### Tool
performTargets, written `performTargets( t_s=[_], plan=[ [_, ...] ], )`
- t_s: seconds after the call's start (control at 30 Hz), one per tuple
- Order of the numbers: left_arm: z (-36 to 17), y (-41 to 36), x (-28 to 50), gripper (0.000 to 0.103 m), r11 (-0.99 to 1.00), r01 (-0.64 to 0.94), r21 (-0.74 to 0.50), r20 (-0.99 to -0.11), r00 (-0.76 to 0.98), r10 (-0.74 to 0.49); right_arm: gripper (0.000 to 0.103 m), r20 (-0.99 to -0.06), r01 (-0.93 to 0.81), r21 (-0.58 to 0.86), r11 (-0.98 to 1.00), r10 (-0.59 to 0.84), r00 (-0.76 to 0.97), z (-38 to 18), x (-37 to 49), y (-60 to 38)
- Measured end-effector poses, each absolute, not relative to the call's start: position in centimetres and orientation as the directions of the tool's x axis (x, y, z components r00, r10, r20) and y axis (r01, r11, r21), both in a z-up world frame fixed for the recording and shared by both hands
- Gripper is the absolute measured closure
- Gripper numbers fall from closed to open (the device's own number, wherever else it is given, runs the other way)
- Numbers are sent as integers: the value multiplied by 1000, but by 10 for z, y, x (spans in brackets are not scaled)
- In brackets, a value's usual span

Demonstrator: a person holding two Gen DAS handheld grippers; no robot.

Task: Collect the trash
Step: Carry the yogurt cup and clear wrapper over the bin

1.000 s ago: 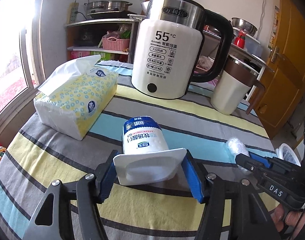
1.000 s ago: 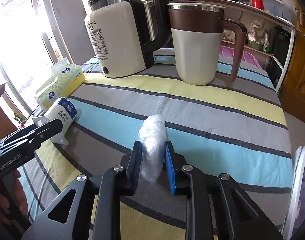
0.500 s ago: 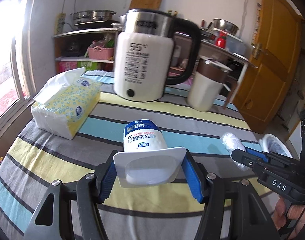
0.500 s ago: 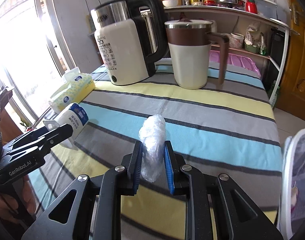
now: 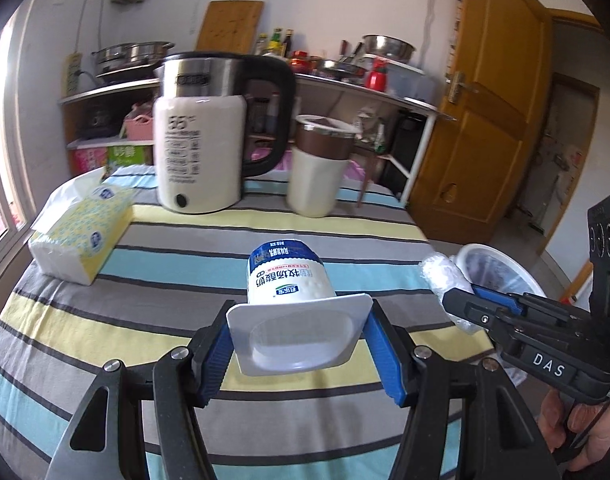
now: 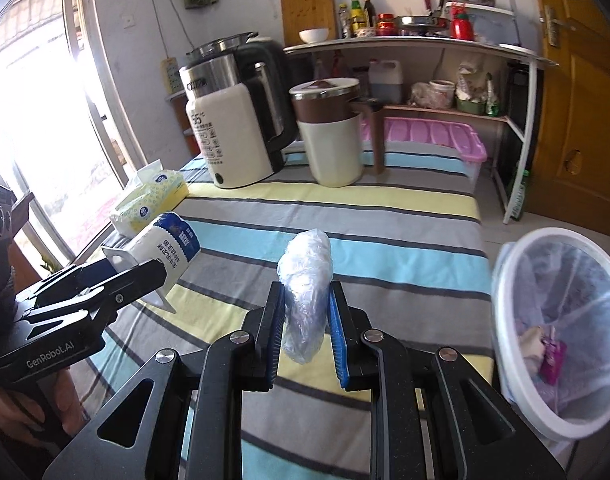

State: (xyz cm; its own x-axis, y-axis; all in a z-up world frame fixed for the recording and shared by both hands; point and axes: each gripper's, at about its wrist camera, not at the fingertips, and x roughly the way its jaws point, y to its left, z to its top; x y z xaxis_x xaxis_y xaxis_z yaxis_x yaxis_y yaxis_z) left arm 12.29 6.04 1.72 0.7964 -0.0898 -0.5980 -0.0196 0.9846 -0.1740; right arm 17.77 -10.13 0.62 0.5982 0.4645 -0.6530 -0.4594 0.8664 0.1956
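The left hand-held gripper (image 5: 301, 344) clamps a yogurt cup (image 5: 291, 304) by its rim above the striped bench (image 5: 145, 292). The right hand-held gripper (image 6: 305, 328) pinches a crumpled plastic wrap (image 6: 305, 280), near the trash bin (image 6: 505, 300).

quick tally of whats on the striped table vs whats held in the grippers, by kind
On the table:
electric kettle: 1
lidded jug: 1
tissue pack: 1
Held:
yogurt cup in left gripper: 1
crumpled plastic wrap in right gripper: 1
Total: 5
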Motion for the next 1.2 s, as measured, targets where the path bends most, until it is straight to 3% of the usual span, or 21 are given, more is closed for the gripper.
performTargets(
  t_s=[1.2],
  plan=[
    [25, -106, 168, 41, 910, 367, -191, -591, 698, -406, 81, -634, -140, 199, 970, 236, 737, 16, 151, -274]
  ],
)
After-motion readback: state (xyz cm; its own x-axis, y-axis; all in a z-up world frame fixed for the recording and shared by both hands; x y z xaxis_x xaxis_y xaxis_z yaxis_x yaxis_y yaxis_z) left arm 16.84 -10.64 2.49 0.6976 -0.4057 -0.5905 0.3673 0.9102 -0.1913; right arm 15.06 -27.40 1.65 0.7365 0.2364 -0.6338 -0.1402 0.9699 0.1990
